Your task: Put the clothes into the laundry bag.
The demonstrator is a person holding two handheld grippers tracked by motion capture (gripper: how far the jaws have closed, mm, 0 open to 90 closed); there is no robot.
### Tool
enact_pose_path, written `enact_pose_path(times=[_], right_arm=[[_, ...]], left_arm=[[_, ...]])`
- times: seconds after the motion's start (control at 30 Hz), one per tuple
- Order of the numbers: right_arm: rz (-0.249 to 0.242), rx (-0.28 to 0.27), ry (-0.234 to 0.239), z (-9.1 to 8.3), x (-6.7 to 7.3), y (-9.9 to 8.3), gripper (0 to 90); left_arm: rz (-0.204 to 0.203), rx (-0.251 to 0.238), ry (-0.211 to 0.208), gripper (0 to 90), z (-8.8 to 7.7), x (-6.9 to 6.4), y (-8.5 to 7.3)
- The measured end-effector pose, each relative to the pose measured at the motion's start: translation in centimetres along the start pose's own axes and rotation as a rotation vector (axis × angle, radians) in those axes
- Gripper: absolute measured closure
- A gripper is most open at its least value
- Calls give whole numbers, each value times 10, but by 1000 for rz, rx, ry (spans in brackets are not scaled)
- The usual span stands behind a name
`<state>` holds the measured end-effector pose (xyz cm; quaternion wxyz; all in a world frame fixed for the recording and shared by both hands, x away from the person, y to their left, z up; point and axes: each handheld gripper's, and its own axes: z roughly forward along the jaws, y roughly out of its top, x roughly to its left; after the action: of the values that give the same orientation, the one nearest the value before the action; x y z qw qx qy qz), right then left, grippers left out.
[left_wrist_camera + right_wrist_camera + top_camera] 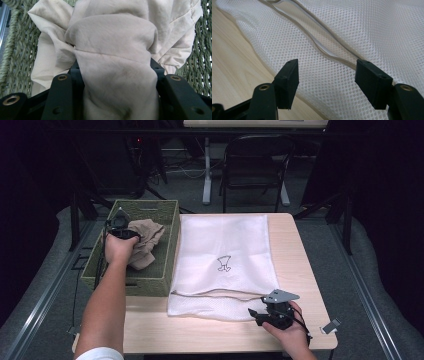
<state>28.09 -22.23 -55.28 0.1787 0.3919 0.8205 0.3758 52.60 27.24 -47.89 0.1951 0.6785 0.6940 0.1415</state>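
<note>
At the left of the counter sits the green woven basket, and my left hand-held gripper is down in it with its jaws clamped on a thick fold of the beige garment; in the left gripper view the cloth bulges out between the two black jaws and drapes off both sides over the weave. The bulk of the garment hangs from this one bunch, so I judge the step in hand to be lifting it clear of the basket, and the thing to do well is to rise straight up until the trailing ends are above the rim before I swing right, or the loose cloth may catch on the wall nearest the bag. I would not loosen the grip at all; the fold is fat and a slack hold could let it slide out. To the right lies the white mesh laundry bag, flat on the counter with its mouth toward me. My right hand-held gripper rests at that near edge with its jaws spread wide and nothing between them, the zipper seam running just beyond the tips. I should pinch only the upper layer by that seam and lift it, so the mouth gapes for the garment.
</note>
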Motion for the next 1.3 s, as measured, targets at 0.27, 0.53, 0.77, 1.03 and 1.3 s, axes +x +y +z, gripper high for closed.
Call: enact_pose_path(times=[0.27,0.53,0.77,1.03,1.3], right_arm=[[3,-5,-3,1,1,0,355],[-5,3,3,1,2,0,355],[-7,-1,1,1,2,0,355],[-11,-1,-2,-1,2,1,353],[-7,-2,-7,-3,-2,3,355]], left_arm=[[-6,-34,-7,495,-14,4,-1],[22,-49,0,492,-36,4,2],[47,-56,3,491,-57,-1,7],[74,-84,-14,490,-84,-10,15],[96,-93,-32,489,-99,-16,18]])
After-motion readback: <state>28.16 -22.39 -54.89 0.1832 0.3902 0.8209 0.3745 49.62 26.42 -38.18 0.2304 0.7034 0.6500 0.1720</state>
